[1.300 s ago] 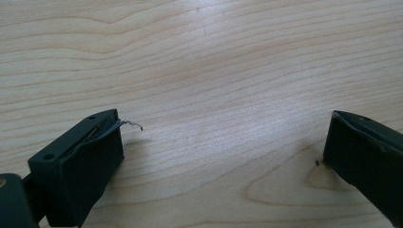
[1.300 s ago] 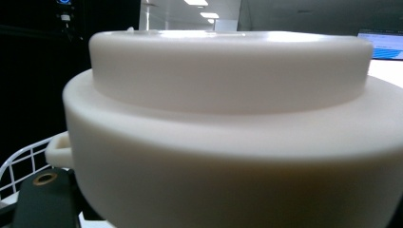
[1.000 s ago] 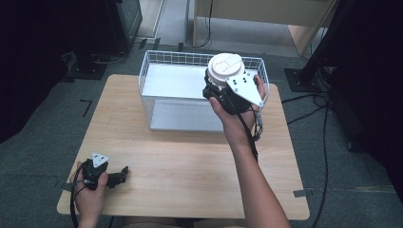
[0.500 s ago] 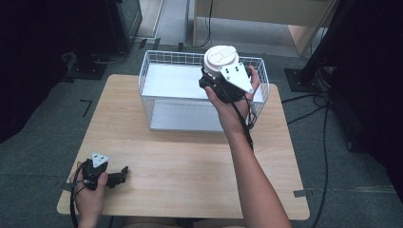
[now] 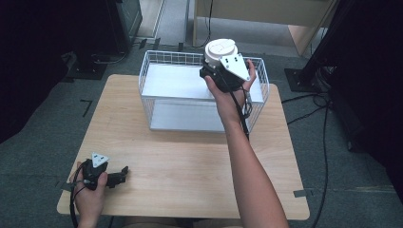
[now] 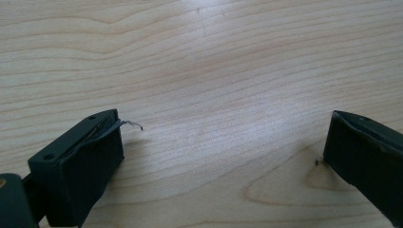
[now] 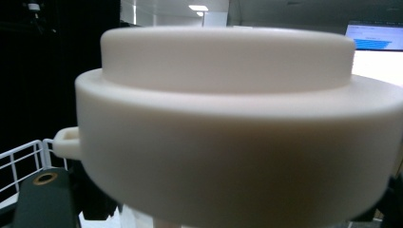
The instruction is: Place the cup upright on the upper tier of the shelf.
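**White round object held over the wire basket**

The right hand-held gripper [image 5: 219, 66] is closed on a white round object [image 5: 220, 50], a stepped, lidded-looking piece with a small tab on one side. In the high view the object sits above the far right part of the white wire basket [image 5: 157, 78], near its back rim, clear of the basket's floor. In the right gripper view the white round object [image 7: 237, 123] is very close to the lens, with a stretch of the basket's wire rim low at the left. How the jaws sit on the object is hidden beneath it.

The left hand-held gripper [image 5: 124, 172] lies low at the near left corner of the wooden surface [image 5: 180, 156], well apart from the basket. In the left gripper view its jaws stand wide apart with bare wood between them, holding nothing. A thin wire-like strand sticks out from the pad of one jaw.

The basket stands at the far middle of the surface.
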Motion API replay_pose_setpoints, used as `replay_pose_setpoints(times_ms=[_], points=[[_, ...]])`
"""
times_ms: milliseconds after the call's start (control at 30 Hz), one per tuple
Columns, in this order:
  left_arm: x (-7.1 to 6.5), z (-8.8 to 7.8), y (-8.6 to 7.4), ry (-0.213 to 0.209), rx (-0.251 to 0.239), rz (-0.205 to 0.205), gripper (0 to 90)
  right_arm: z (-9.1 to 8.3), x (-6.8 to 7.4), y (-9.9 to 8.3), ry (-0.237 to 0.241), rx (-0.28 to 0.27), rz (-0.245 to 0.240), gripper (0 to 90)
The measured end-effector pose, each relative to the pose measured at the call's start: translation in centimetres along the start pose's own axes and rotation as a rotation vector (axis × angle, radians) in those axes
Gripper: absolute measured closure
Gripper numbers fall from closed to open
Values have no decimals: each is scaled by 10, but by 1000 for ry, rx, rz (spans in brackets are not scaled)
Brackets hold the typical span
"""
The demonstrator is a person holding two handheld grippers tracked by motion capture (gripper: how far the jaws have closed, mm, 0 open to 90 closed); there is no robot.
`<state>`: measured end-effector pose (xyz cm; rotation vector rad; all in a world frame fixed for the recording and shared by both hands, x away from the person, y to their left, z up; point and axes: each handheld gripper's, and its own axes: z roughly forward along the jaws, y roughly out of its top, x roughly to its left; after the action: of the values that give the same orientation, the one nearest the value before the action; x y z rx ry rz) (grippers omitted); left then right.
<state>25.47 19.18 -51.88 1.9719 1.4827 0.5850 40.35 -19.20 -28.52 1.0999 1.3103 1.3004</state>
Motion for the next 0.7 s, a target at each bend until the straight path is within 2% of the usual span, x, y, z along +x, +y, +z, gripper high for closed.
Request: replay_pose_setpoints(times_ms=[367, 533, 633, 700], points=[[0, 0, 0, -3, 0, -1, 0, 25, -3, -5, -13, -21, 42, 153], [1, 0, 0, -4, 0, -2, 0, 30, -1, -7, -20, -28, 13, 148], [1, 0, 0, -8, -3, -4, 0, 30, -2, -7, -15, -25, 18, 147], [1, 0, 0, -7, -1, -3, 0, 28, -3, -7, -6, -5, 15, 61]])
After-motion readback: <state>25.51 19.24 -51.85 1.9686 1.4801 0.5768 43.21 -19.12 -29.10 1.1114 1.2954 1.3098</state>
